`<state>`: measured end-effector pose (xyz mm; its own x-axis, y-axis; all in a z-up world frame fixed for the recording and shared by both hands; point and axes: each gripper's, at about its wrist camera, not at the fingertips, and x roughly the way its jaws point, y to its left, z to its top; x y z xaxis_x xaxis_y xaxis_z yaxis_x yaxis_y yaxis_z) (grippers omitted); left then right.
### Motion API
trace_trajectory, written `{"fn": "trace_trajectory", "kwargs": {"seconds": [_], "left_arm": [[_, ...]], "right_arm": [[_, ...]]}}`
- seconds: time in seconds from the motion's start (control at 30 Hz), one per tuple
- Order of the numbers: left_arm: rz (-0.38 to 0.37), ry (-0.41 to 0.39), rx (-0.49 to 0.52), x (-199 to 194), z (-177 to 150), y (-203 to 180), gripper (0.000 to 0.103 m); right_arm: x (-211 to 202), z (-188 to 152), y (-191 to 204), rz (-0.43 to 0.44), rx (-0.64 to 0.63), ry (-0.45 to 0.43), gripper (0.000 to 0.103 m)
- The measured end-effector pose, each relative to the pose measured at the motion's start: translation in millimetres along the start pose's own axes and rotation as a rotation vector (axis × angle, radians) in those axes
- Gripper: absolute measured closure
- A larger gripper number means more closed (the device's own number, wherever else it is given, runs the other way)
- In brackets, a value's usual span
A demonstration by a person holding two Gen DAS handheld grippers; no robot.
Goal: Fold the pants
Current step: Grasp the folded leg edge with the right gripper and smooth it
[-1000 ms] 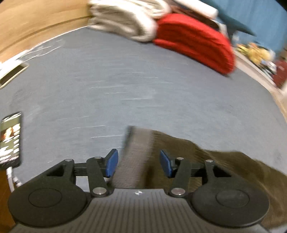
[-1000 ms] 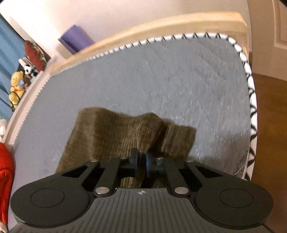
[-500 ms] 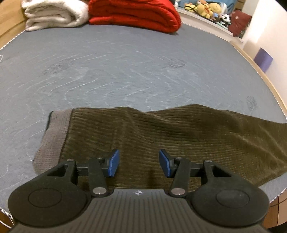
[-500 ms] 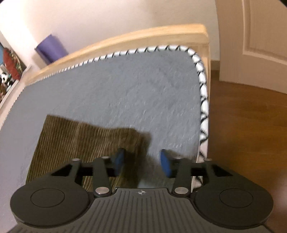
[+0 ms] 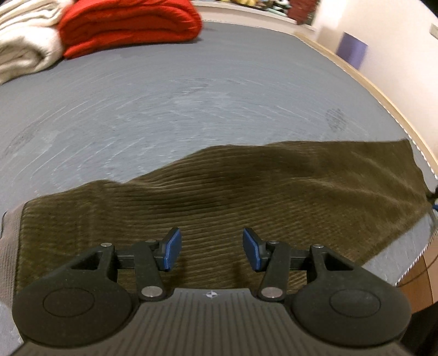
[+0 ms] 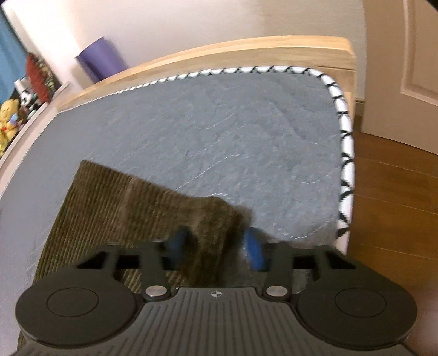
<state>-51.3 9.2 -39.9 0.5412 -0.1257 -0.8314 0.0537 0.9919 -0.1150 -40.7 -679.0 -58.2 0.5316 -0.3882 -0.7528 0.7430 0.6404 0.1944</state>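
Observation:
Olive corduroy pants (image 5: 246,197) lie flat across the grey mattress (image 5: 191,104), with the lighter waistband (image 5: 8,246) at the left edge of the left wrist view. My left gripper (image 5: 212,250) hovers over the middle of the pants, open, with nothing between its blue pads (image 5: 171,249). In the right wrist view the leg end of the pants (image 6: 123,208) lies near the mattress corner. My right gripper (image 6: 216,246) straddles the corner of the leg end (image 6: 216,219). Its jaws are closing, and a gap still shows beside the right pad (image 6: 253,250).
A folded red blanket (image 5: 128,24) and a white one (image 5: 24,49) sit at the far side of the mattress. The black-and-white trimmed mattress edge (image 6: 345,137), wooden bed frame (image 6: 219,52), wood floor (image 6: 397,205) and a door (image 6: 410,54) lie to the right. A purple roll (image 6: 100,59) stands by the wall.
My left gripper swept from the waistband end to above the middle of the pants, staying open. My right gripper let go of the bunched cloth, opened wide, then began narrowing around the leg-end corner.

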Motion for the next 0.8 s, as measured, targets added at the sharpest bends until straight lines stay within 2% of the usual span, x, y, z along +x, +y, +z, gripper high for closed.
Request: {"fn": "trace_trajectory", "kwargs": {"seconds": [0.1, 0.2, 0.3, 0.43, 0.47, 0.57, 0.6, 0.67, 0.8], "left_arm": [[0.000, -0.018, 0.032, 0.0, -2.2, -10.2, 0.048], [0.035, -0.020, 0.059, 0.8, -5.5, -18.4, 0.048], [0.039, 0.006, 0.045, 2.5, -1.7, -25.7, 0.048], [0.033, -0.022, 0.042, 8.8, -1.0, -34.2, 0.048], [0.036, -0.006, 0.053, 15.8, -5.1, -36.6, 0.048], [0.051, 0.171, 0.029, 55.4, -22.1, -33.8, 0.048], [0.056, 0.194, 0.022, 65.4, -27.9, -32.5, 0.046], [0.077, 0.165, 0.065, 64.9, -25.8, -38.9, 0.045], [0.064, 0.158, 0.009, 61.7, -20.9, -34.3, 0.045]], "right_arm": [[0.1, -1.5, 1.1, -0.013, -0.024, -0.007, 0.072], [0.4, -0.4, 1.4, -0.016, -0.023, -0.005, 0.074], [1.4, 0.3, 1.6, -0.018, -0.021, -0.001, 0.074], [1.6, -0.5, 4.1, -0.031, -0.027, -0.003, 0.074], [1.7, -0.6, 4.2, -0.031, -0.026, -0.003, 0.074], [2.4, -0.7, 4.1, -0.032, -0.027, -0.004, 0.074], [2.5, -0.7, 4.5, -0.033, -0.027, -0.004, 0.074], [1.9, -0.7, 4.9, -0.036, -0.023, -0.004, 0.074], [-1.6, 1.7, 4.4, -0.039, 0.007, -0.007, 0.080]]}}
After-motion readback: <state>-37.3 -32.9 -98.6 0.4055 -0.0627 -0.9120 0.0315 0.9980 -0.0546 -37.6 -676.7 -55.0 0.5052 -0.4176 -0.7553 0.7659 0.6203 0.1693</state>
